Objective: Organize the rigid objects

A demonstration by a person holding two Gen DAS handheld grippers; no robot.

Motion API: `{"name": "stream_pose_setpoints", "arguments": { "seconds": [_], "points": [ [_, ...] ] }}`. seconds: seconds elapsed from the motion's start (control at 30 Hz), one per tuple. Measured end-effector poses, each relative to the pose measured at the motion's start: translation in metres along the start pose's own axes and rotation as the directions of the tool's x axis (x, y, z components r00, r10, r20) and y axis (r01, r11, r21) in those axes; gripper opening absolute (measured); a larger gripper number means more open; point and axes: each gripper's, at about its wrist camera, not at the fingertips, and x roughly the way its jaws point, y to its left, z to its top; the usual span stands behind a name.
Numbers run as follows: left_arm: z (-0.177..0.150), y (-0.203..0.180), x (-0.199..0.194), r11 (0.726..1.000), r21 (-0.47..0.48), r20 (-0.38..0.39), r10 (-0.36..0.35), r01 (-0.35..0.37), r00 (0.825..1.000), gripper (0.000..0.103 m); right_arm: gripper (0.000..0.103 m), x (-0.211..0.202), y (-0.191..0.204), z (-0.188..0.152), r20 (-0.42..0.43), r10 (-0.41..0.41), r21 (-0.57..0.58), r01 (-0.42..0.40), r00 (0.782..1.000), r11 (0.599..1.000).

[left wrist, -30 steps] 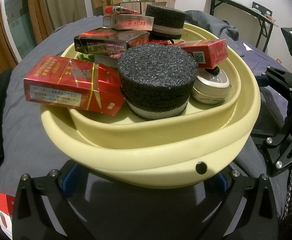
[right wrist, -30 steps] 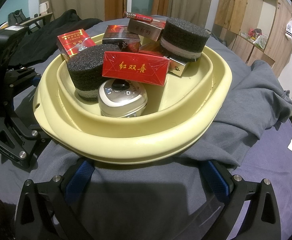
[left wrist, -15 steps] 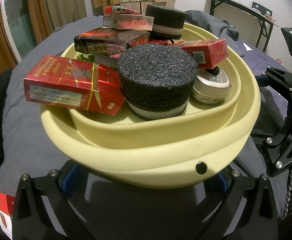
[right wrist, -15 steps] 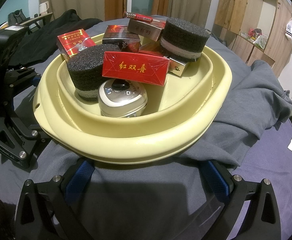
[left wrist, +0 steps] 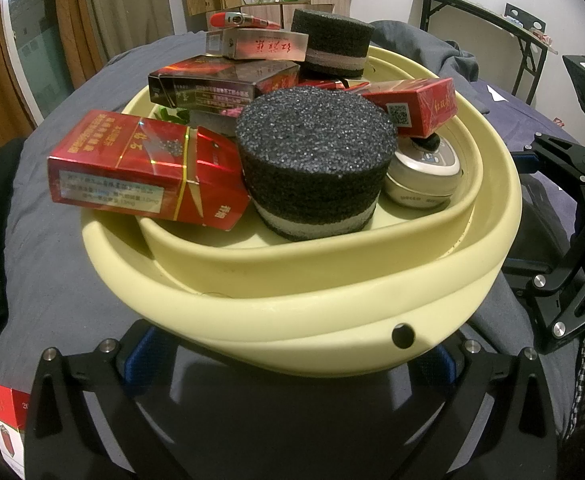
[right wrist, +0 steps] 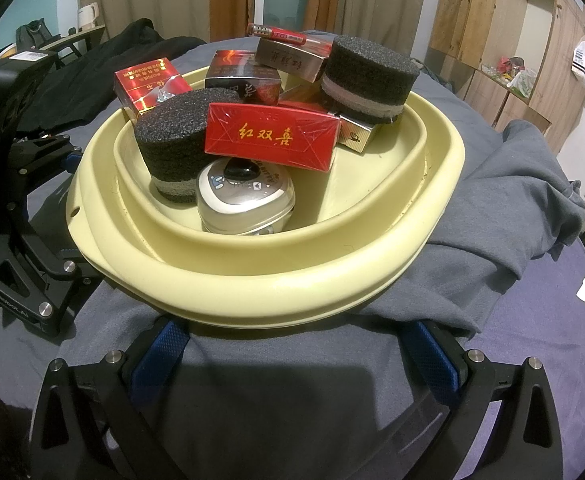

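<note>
Basin [left wrist: 300, 312]: pale yellow, double-rimmed, centre of both views, resting on a grey garment [right wrist: 504, 216] over a dark blue cover [right wrist: 552, 360].

Contents, heaped above the rim:
- Near foam puck [left wrist: 316, 168], black with a pale band, centre of the left view; touches the red pack [left wrist: 140, 164] lying at its left, whose end overhangs the inner rim.
- Far foam puck [right wrist: 368, 80], upper right of the right view, tilted on the boxes.
- Dark pack [left wrist: 220, 80] and silver pack [left wrist: 256, 44], stacked one on the other, upper centre of the left view.
- Lighter [left wrist: 240, 21], red, on top of the silver pack.
- Lettered pack [right wrist: 272, 140], red with gold characters, centre of the right view, lying across a round silver case [right wrist: 244, 204].

Left gripper [left wrist: 292, 364]: fingers wide, one each side of the basin's near wall, lower frame. Whether the pads touch it cannot be told.

Right gripper [right wrist: 296, 352]: fingers wide, spread below the basin rim over the garment; contact cannot be told.

Loose box [left wrist: 4, 420]: red and white, lower left corner of the left view, outside the basin.
</note>
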Motion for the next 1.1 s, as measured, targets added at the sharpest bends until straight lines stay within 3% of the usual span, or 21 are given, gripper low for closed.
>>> {"name": "stream_pose_setpoints", "arguments": {
  "seconds": [1.1],
  "points": [
    [-0.0003,-0.0048,-0.0019,1.000,0.012,0.005,0.019,-0.019,1.000,0.103,0.103,-0.0002,0.0000,-0.0001,0.000,0.000,0.000,0.000,1.000,1.000]
  ]
}}
